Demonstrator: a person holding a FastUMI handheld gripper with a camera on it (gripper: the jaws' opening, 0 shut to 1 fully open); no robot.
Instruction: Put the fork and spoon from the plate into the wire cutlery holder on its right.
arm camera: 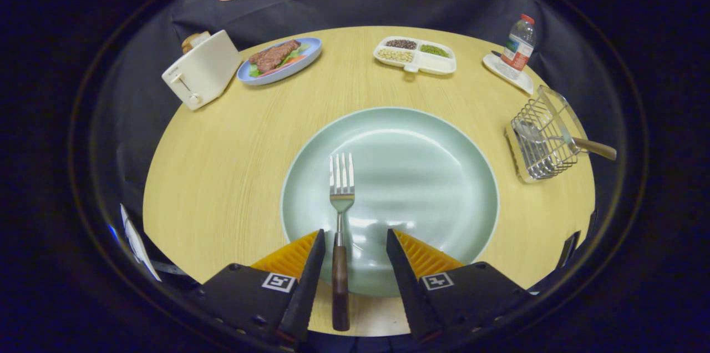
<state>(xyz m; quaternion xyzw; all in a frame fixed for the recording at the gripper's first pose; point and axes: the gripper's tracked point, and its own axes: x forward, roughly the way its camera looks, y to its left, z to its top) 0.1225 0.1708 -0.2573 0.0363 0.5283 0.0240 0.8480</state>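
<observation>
A fork (340,214) with a dark wooden handle lies on the pale green plate (421,170), tines pointing away from me. Its handle runs back between my fingers, close to the left one. My gripper (355,239) is open, and neither finger presses on the handle. To the right of the plate stands the wire cutlery holder (541,139) on a small wooden base. A spoon (577,145) with a wooden handle rests inside it, the handle sticking out to the right.
On the round wooden table, beyond the plate, stand a cream toaster (202,69), a blue plate with meat and salad (280,59) and a white divided dish of beans (415,54). A water bottle (518,42) stands on a small tray behind the holder.
</observation>
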